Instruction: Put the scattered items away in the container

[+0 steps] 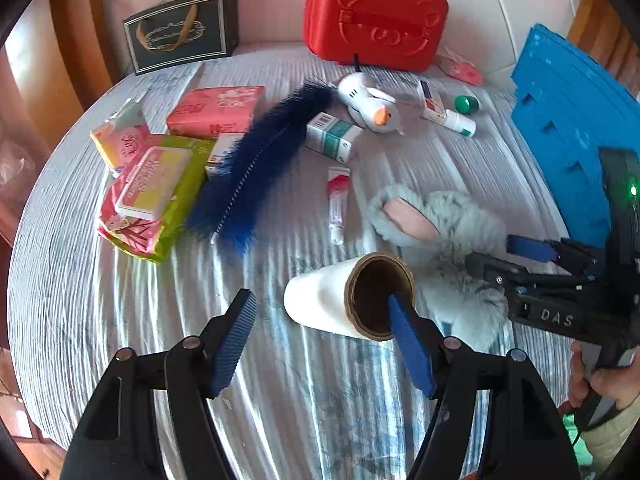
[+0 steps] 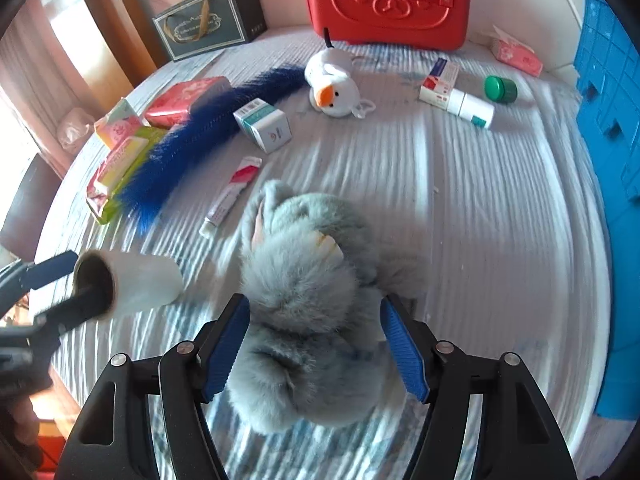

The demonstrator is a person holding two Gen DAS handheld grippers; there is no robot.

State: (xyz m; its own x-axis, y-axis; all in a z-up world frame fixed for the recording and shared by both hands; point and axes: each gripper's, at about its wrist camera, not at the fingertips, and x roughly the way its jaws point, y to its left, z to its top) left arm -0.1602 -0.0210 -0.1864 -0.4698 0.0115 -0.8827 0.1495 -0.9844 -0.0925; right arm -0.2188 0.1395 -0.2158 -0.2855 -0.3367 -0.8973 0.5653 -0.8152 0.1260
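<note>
A white lint-roller roll with a cardboard core (image 1: pixel 344 298) lies on the striped table; it also shows in the right wrist view (image 2: pixel 132 282). My left gripper (image 1: pixel 322 312) is open around its near end, one finger inside the core, the other outside on the left. A grey plush rabbit (image 2: pixel 308 304) lies beside the roll, also in the left wrist view (image 1: pixel 444 232). My right gripper (image 2: pixel 314 336) is open with its fingers on either side of the rabbit's body. The blue crate (image 1: pixel 568 120) stands at the right.
Scattered further back: a blue feather duster (image 1: pixel 256 164), wet-wipe pack (image 1: pixel 154 196), pink tissue packs (image 1: pixel 216 110), a tube (image 1: pixel 337 204), medicine boxes (image 1: pixel 334 136), a white duck toy (image 1: pixel 368 104), a green-capped jar (image 1: pixel 466 104). A red case (image 1: pixel 372 20) and dark gift bag (image 1: pixel 180 32) stand at the wall.
</note>
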